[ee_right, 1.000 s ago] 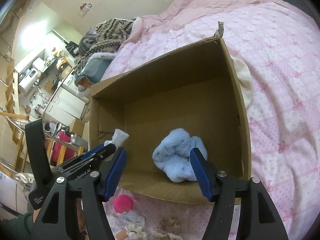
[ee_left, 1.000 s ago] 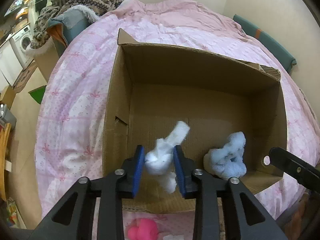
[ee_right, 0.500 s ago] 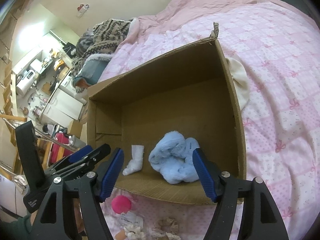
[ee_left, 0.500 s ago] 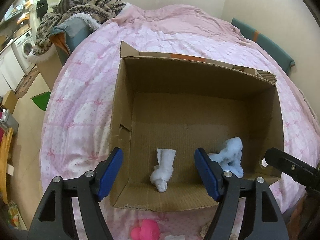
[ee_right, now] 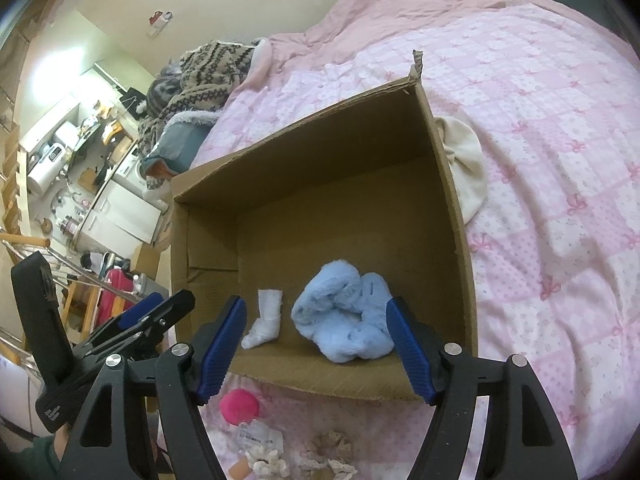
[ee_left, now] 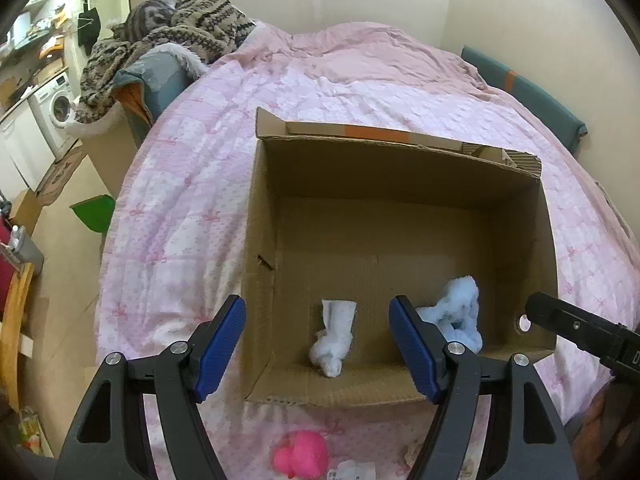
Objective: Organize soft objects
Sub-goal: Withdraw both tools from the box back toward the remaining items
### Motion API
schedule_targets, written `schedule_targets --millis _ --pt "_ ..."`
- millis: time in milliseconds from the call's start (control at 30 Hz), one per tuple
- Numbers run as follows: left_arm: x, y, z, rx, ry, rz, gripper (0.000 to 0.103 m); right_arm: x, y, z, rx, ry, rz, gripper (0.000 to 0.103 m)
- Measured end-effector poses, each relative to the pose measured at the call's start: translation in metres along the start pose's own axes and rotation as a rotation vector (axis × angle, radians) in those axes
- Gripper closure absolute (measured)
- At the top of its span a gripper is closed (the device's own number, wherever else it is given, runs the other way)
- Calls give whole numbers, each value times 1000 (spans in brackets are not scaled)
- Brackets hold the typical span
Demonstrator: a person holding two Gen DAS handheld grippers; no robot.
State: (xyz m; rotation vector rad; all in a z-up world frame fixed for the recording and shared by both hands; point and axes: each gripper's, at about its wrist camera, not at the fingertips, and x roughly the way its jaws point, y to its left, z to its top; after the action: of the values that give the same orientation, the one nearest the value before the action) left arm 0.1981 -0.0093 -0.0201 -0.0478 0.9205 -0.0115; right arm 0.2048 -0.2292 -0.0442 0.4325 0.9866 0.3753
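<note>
An open cardboard box sits on the pink quilted bed. Inside near its front wall lie a white sock and a fluffy light-blue soft item. My left gripper is open and empty, held above the box's front edge, the sock between its fingers in view. My right gripper is open and empty, above the front edge near the blue item. A pink soft toy lies on the bed in front of the box.
Lacy cloth pieces and a packet lie on the bed by the pink toy. A cream cloth lies right of the box. A patterned blanket pile is at the bed's far left. Floor and furniture lie left.
My left gripper opened and let the white sock drop into the box, then drew back and up. My right gripper stayed open and barely moved.
</note>
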Motion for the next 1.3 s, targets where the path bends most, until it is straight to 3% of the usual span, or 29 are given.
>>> schedule_targets --millis 1300 --pt "-61 35 -67 -98 68 16 31 -42 10 -58 -16 16 -45 26"
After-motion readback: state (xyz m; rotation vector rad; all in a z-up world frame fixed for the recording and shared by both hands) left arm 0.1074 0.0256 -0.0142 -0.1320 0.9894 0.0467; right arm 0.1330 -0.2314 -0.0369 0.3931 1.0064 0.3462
